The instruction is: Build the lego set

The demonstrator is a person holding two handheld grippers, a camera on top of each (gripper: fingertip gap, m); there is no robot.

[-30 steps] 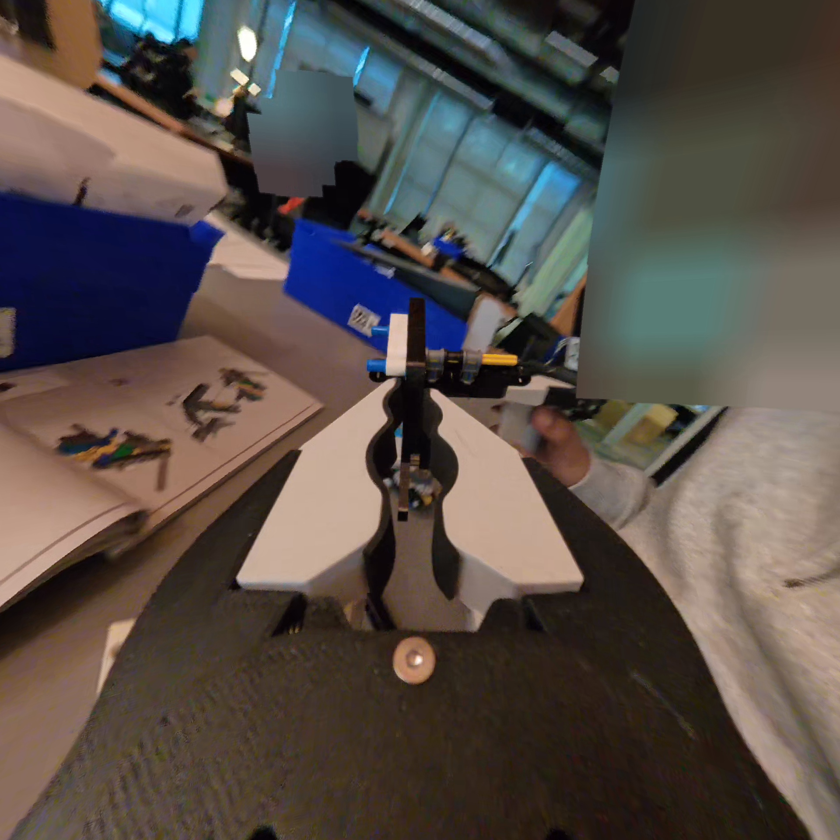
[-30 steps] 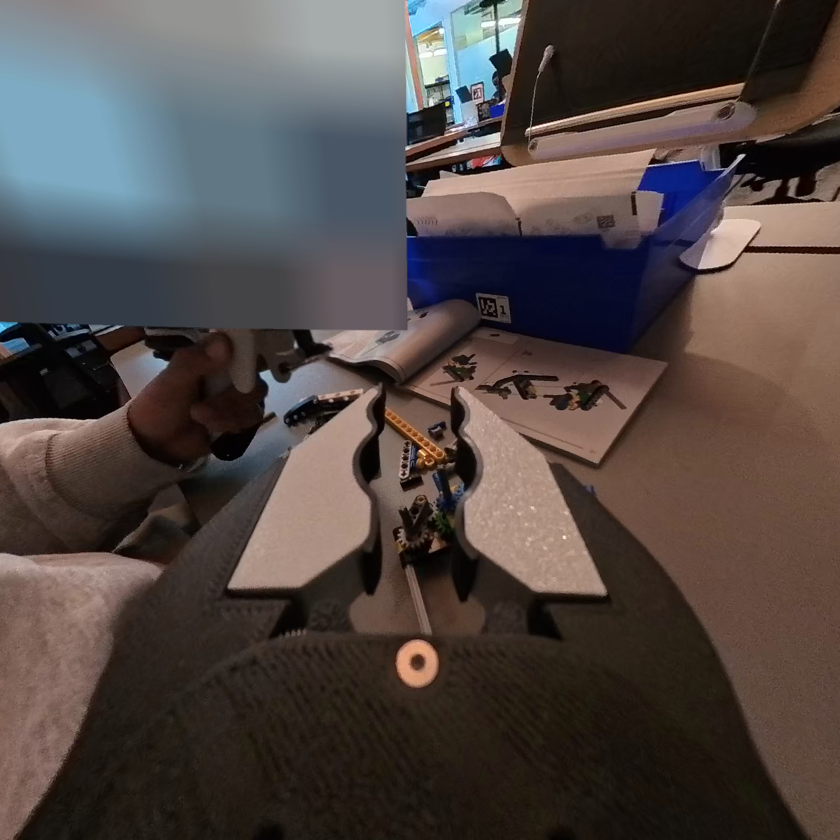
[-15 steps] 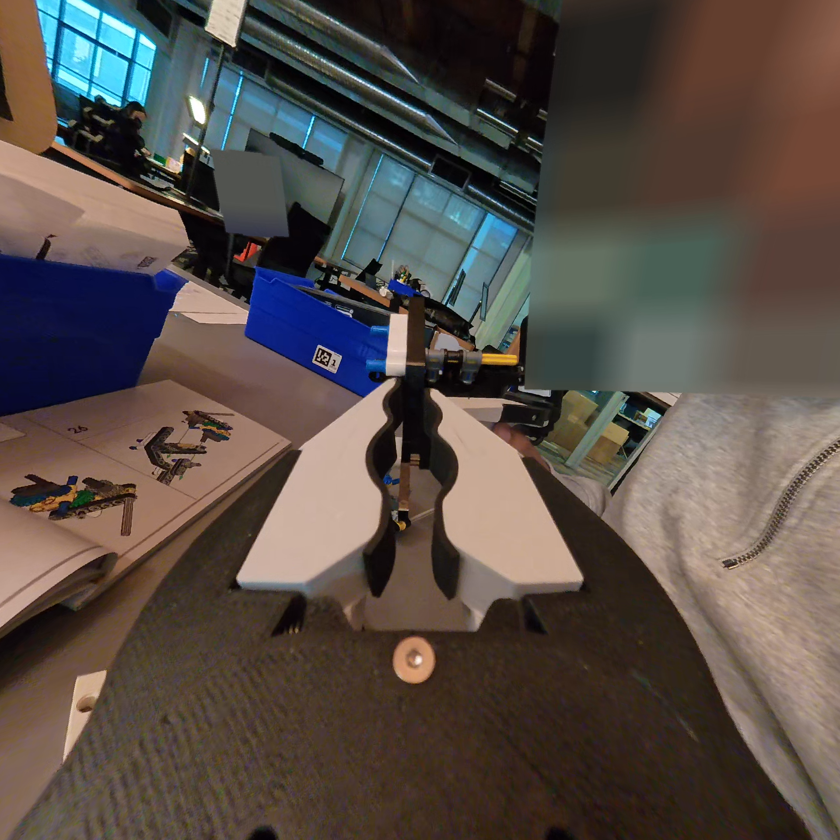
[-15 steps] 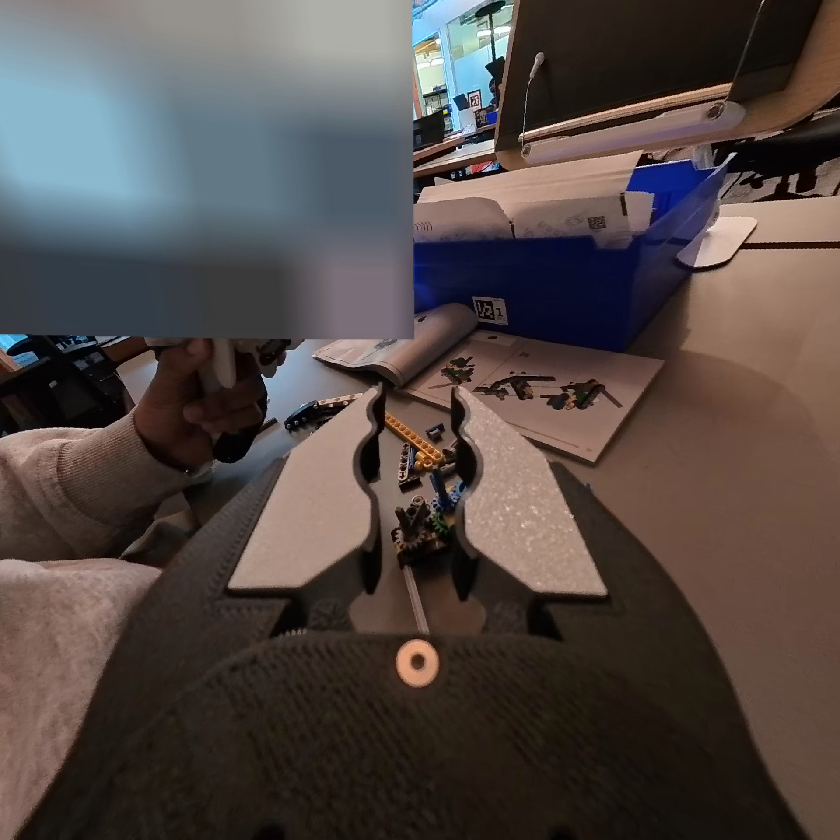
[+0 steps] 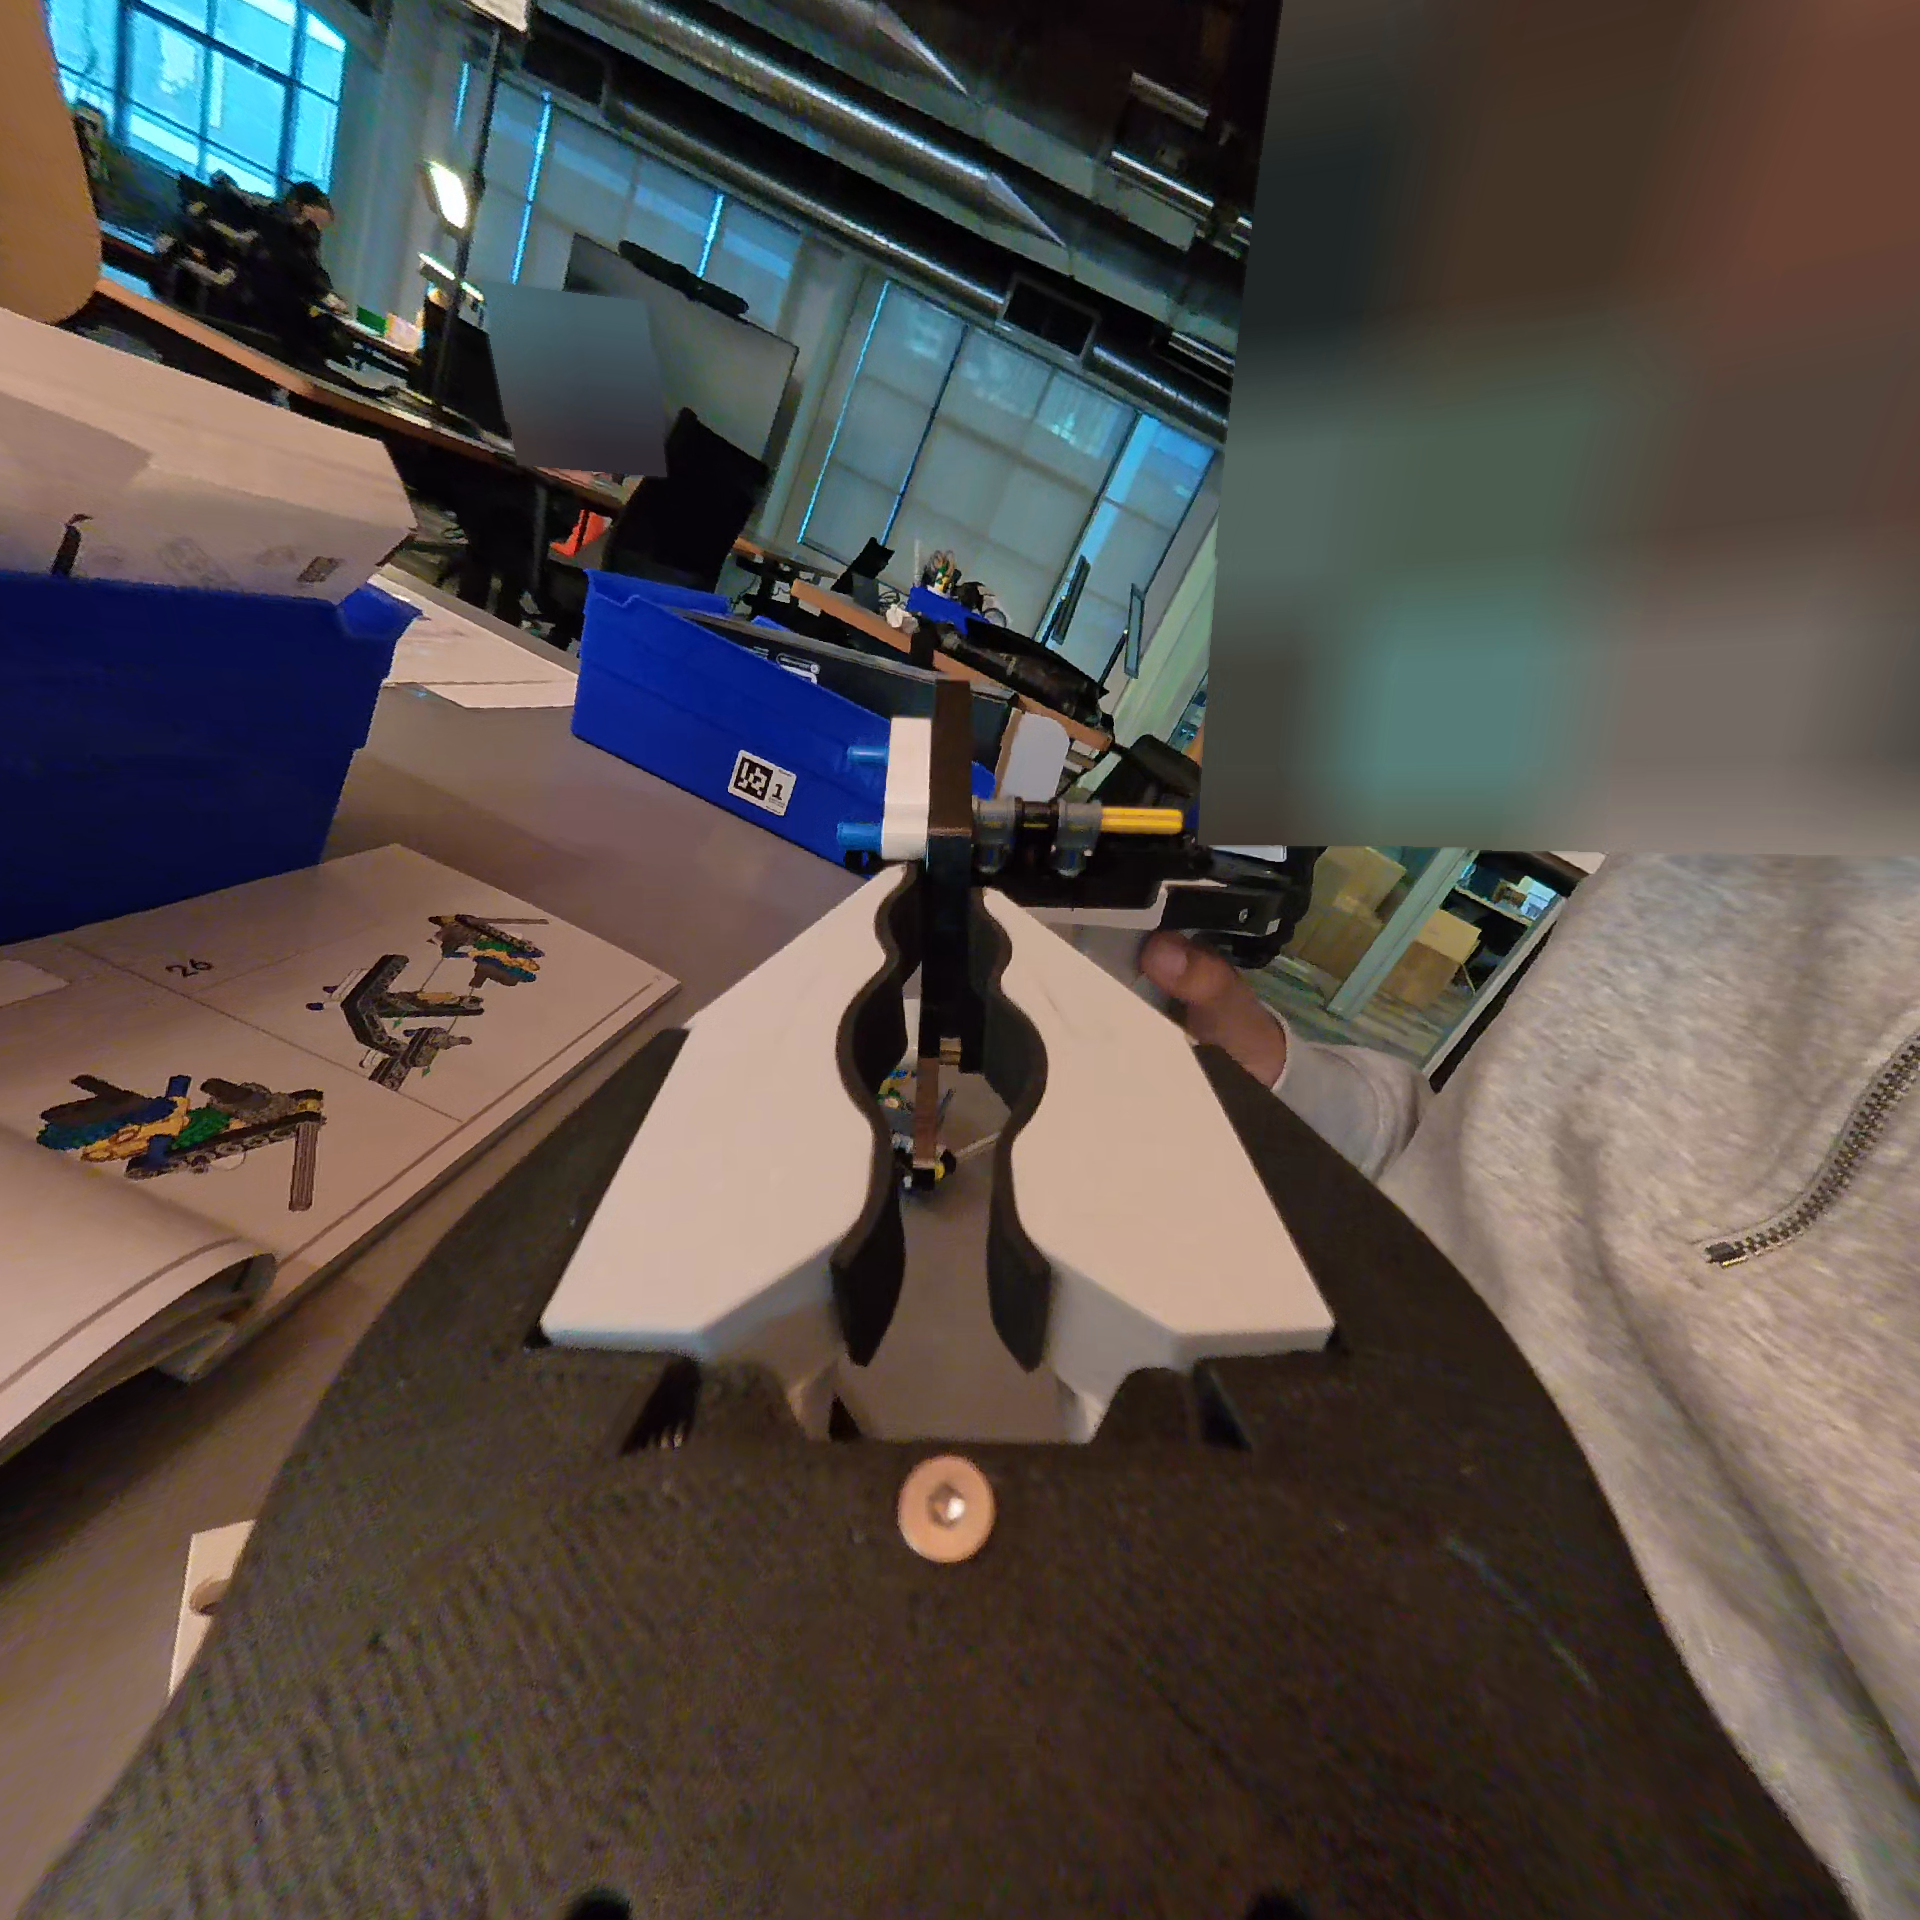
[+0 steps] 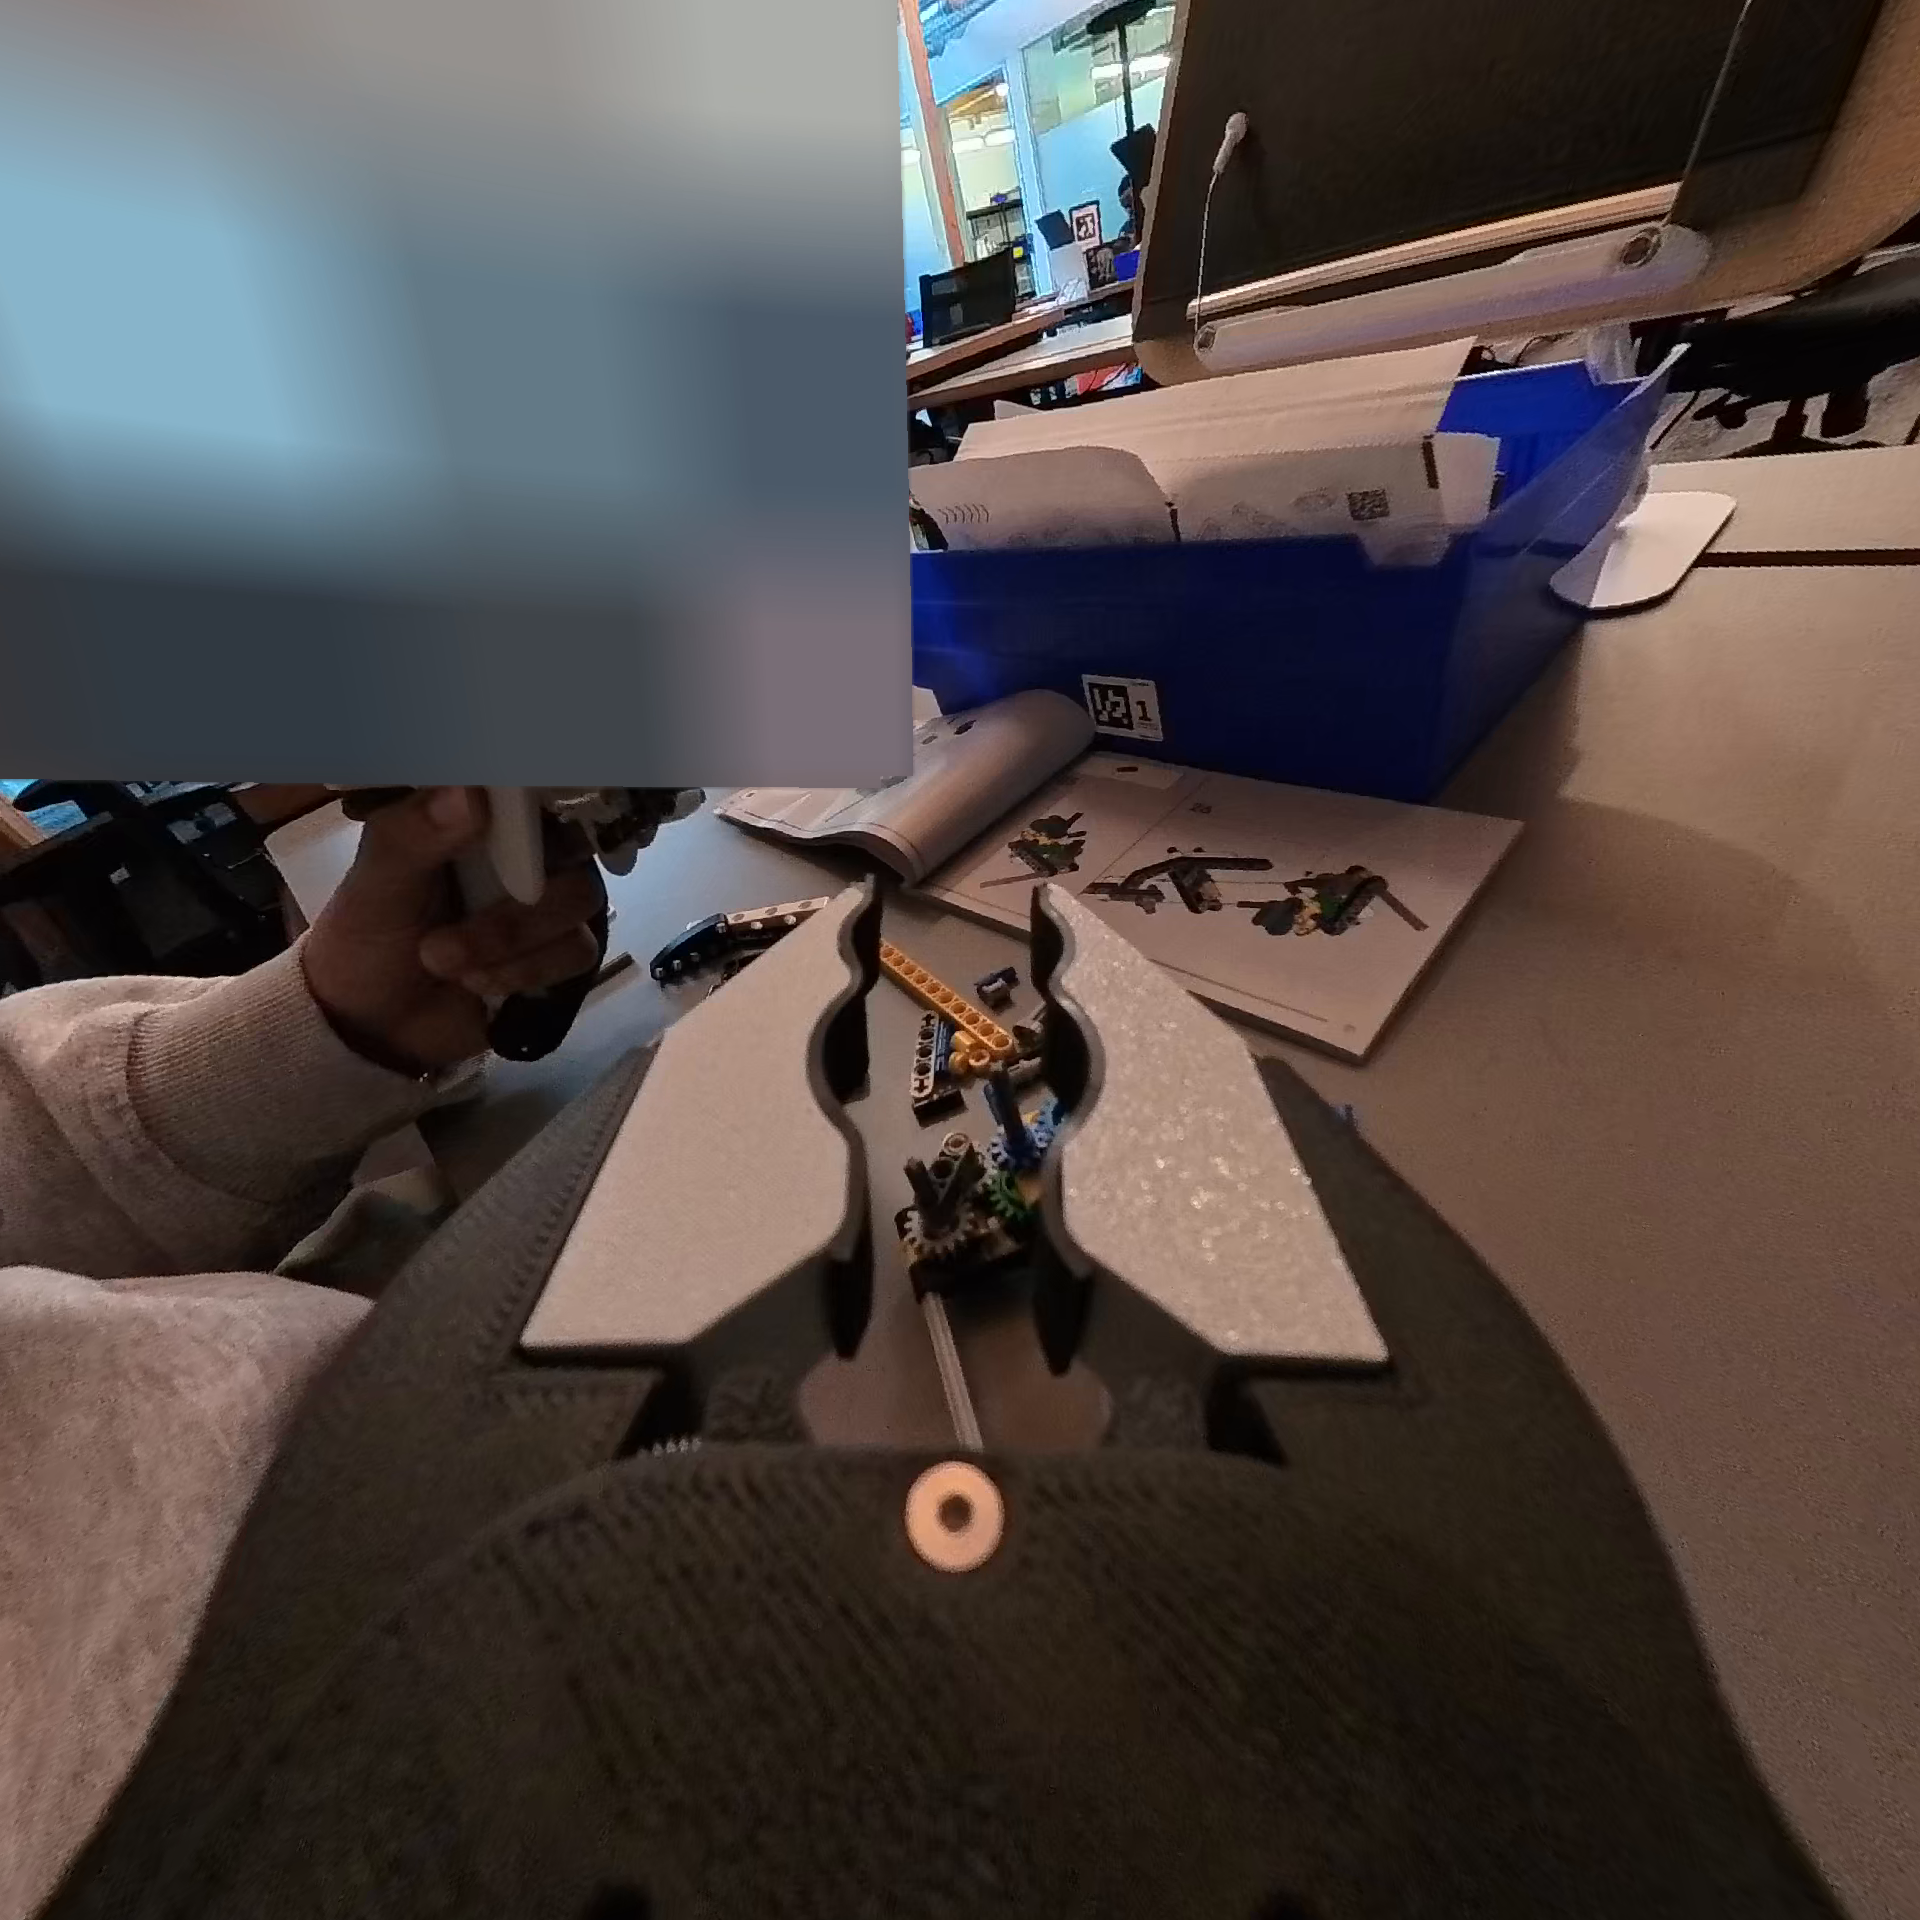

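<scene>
the left gripper [image 5: 948, 883] is clenched on a black lego beam [image 5: 948, 935], holding it upright off the table, and what a little sub-assembly it carries: a white piece [image 5: 906, 795] with blue pins [image 5: 858, 831] on one side, grey bushes [image 5: 1039, 826] and a yellow axle [image 5: 1141, 821] jutting out the other way. over on the right, the right gripper [image 6: 951, 940] is released, fingers spread, hanging low above the loose parts on the grey table [image 6: 1610, 1091]: a yellow beam [image 6: 945, 1003], a black beam [image 6: 928, 1060], and closest in a clump of gears and pins [image 6: 961, 1210] sitting between the fingers without either one touching it, as far as i can tell. the instruction booklet [image 6: 1226, 894] lies open just beyond, in front of the blue bin [image 6: 1299, 665]. so the step in hand looks like fetching the next piece for that held assembly. to do it well, i'd say check the booklet, drop straight down over one part only, and close on its flat sides, because the parts lie tight together and a neighbour could get dragged along. the left grip wants to stay firm and level so the axle end is presented cleanly; that thin beam could pivot between the fingers if pushed from the side.
</scene>
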